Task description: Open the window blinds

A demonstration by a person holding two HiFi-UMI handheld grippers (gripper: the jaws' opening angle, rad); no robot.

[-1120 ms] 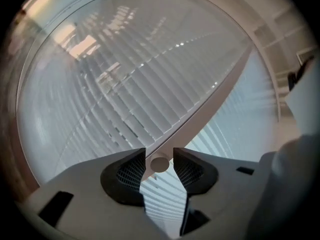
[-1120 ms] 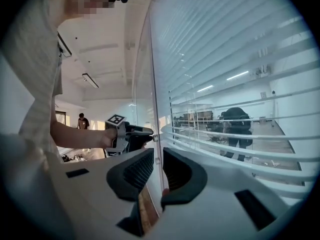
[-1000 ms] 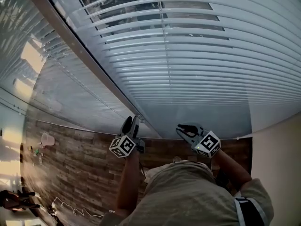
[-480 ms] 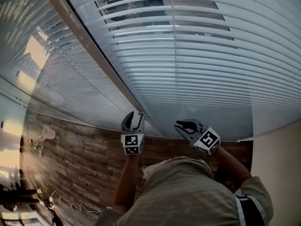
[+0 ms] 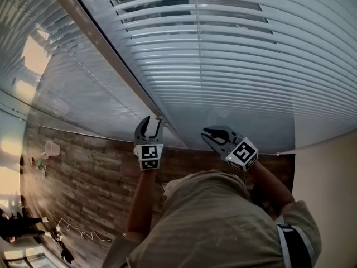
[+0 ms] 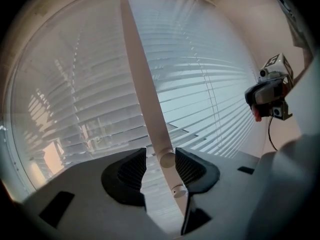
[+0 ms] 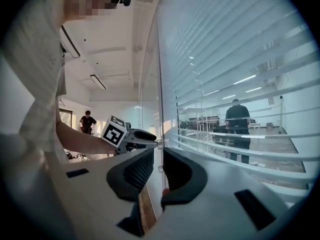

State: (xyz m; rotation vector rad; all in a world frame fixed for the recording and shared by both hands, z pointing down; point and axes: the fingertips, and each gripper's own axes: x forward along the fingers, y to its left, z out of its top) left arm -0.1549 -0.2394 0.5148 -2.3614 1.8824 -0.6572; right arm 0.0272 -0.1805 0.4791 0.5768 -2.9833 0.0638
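Observation:
White slatted window blinds (image 5: 223,66) hang in front of me; they also fill the left gripper view (image 6: 215,84) and the right gripper view (image 7: 240,79). Their slats are tilted partly apart, and a room shows through the gaps. The pale blind wand (image 6: 145,94) runs down between the jaws of my left gripper (image 6: 160,159), which is shut on it at its lower end. In the head view that left gripper (image 5: 149,127) is at the blinds' lower left corner. My right gripper (image 5: 215,133) hovers just to its right, shut on nothing (image 7: 158,161), close to the slats.
A glass wall with a second blind stands to the left (image 5: 72,94). Wood-plank floor (image 5: 83,172) lies below with a cup (image 5: 51,148) and a cable (image 5: 78,233). A beige wall (image 5: 329,177) bounds the right. A person (image 7: 239,129) stands behind the glass.
My left gripper has twisted around the wand and risen slightly up and left; its marker cube now faces me. The right gripper shifted a little left. The person behind the glass moved.

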